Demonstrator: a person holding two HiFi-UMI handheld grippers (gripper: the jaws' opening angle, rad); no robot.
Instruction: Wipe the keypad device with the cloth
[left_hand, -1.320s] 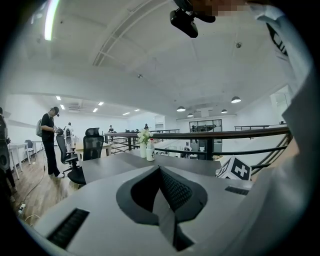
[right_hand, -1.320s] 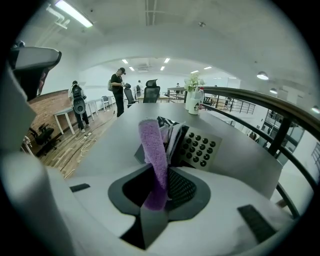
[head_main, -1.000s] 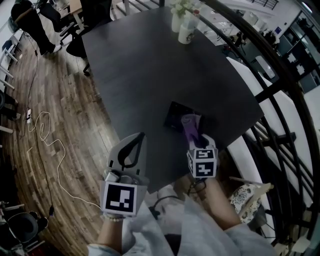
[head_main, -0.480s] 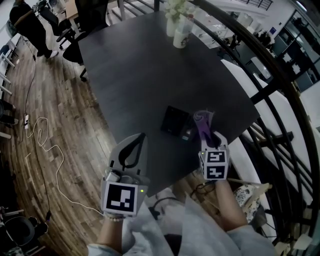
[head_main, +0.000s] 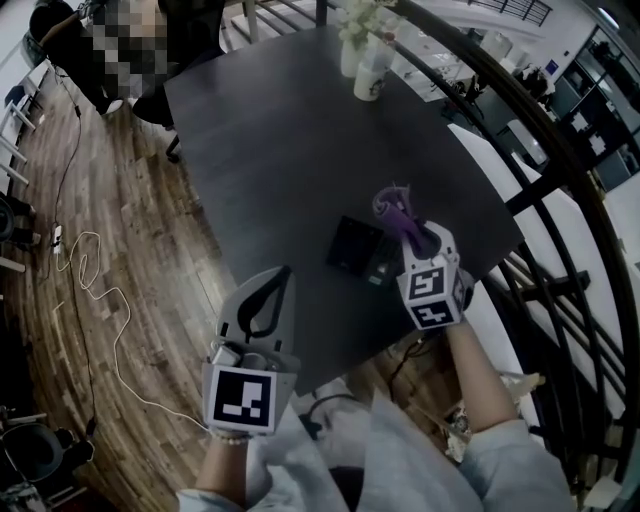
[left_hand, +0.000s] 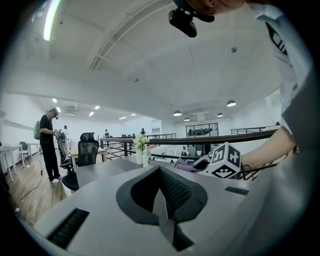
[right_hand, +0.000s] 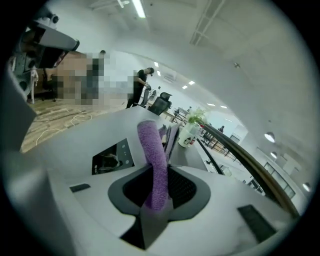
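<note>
Found keypad device (head_main: 358, 245) lying flat on desk (head_main: 290, 130), toward the near right corner. Noted cloth (head_main: 397, 212) pinched in right claw (head_main: 424, 238), just right of the device, free end reaching beyond the claw toward the far side. Placed left claw (head_main: 262, 300) well left of the device, at the desk's near edge. Recorded 1 cup (head_main: 372, 72) and 1 vase (head_main: 352, 45) side by side at the desk's far end. Logged railing (head_main: 530, 150) right of the desk, cable (head_main: 95, 290) on floor to the left.
</note>
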